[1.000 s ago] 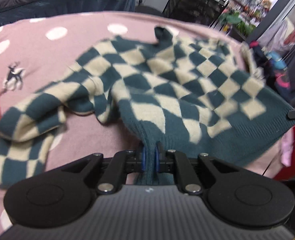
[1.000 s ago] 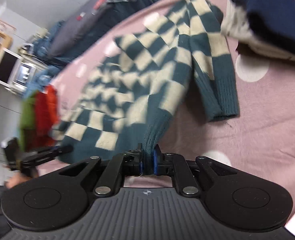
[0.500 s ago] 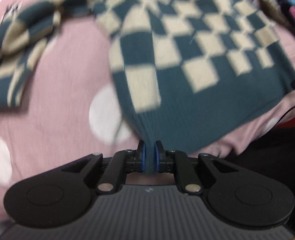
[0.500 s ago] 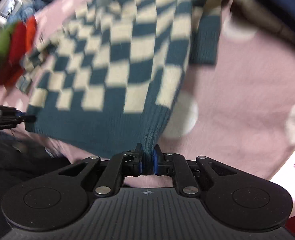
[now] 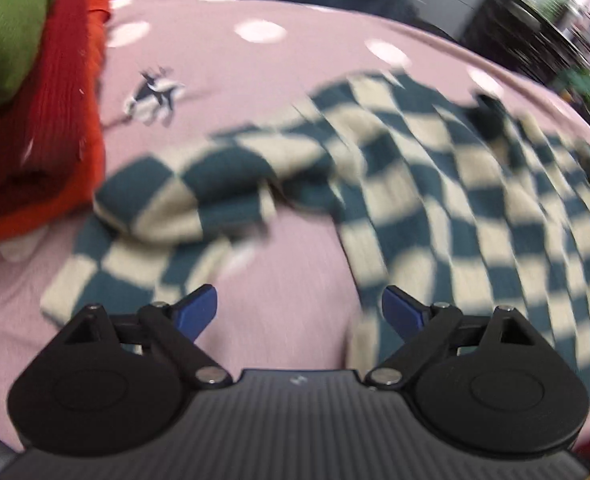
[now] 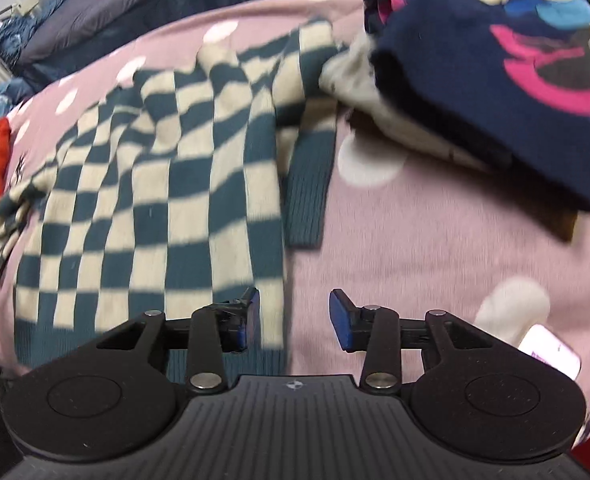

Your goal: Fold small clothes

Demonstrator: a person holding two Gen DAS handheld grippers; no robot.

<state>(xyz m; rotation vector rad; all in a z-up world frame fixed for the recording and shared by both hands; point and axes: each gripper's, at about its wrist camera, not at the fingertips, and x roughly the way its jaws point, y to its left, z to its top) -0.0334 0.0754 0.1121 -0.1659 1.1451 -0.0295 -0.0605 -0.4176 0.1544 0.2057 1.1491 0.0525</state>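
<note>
Lying spread across the pink dotted bedcover (image 5: 279, 80): the teal-and-cream checked sweater (image 5: 475, 216), front up, hem toward the camera side, collar toward the far edge

Hovering over the near edge with the left gripper (image 5: 299, 312), jaws opening wide, nothing between the pads except bare bedcover; hem corner lying just beside the right-hand pad, not pinched

Hovering likewise with the right gripper (image 6: 294, 314), jaws opening and standing moderately apart; sweater's side edge (image 6: 273, 312) running down between the pads close to the left one, apparently no longer pressed

Stretching the body's long axis away from both grippers, hem to collar; one sleeve trailing out to the left in the left wrist view, doubled back on itself and crumpled (image 5: 163, 216) near the folded red and green stack (image 5: 39, 92); other sleeve lying straight alongside the body, ribbed cuff (image 6: 307, 204) pointing toward the right gripper

Sitting well to the right: a navy patterned garment (image 6: 495, 80), folded, on a paler one

Judging the coming move as folding a sleeve inward across the body; left gripper being nearer the crumpled sleeve, right gripper nearer the straight one, each sleeve lying ahead and outward of its own fingers

Picture blurring from motion, so exact contact at the hem staying uncertain
</note>
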